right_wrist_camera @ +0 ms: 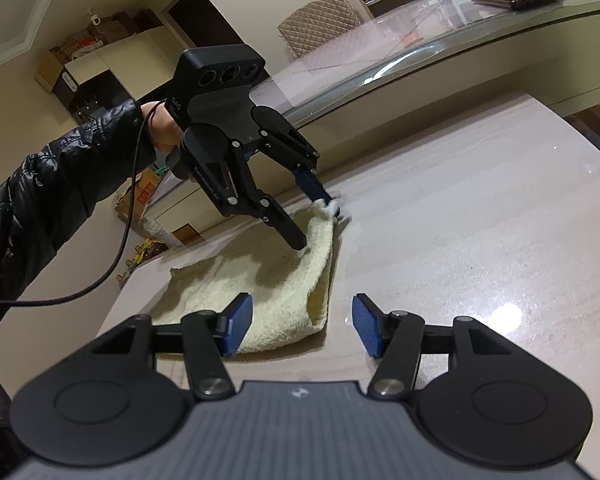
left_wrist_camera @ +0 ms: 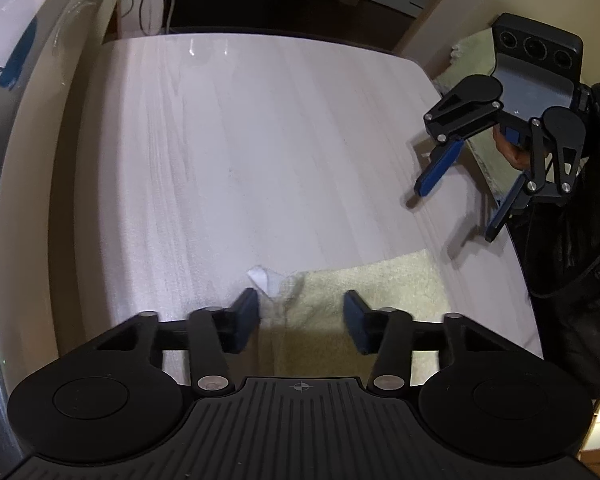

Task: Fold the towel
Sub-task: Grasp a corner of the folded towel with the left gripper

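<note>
Two blue pads of the left gripper [left_wrist_camera: 302, 316] stand apart in the left wrist view, w/ the cream towel [left_wrist_camera: 380, 288] lying on the pale table [left_wrist_camera: 260, 140] between and under them. Its bunched corner w/ a white tag [left_wrist_camera: 260, 276] sits just ahead of the left-hand pad; whether either pad presses the cloth can't be told from here. The near part of the towel is cut off by the gripper body. At the right edge the right gripper [left_wrist_camera: 456, 210] hangs over the table edge, jaws apart, nothing between them, well clear of the towel; a hand [left_wrist_camera: 510, 152] and dark sleeve [left_wrist_camera: 580, 240] behind it are mostly hidden by the rig. In the right wrist view, the right gripper [right_wrist_camera: 300, 326] has its pads apart & empty: the folded towel [right_wrist_camera: 268, 292] lies on the table [right_wrist_camera: 480, 220] touching or just beside the left-hand pad, not between the two. Farther off the left gripper [right_wrist_camera: 320, 224] points down at the towel's far corner, the tag [right_wrist_camera: 332, 205] at its far blue finger, the near finger on the cloth; jaws partly closed around that corner, but a firm clamp isn't clear. A cable [right_wrist_camera: 120, 240] trails from it past a dark sleeve [right_wrist_camera: 40, 184]. Bkgd shelves and clutter are too small to make out.
</note>
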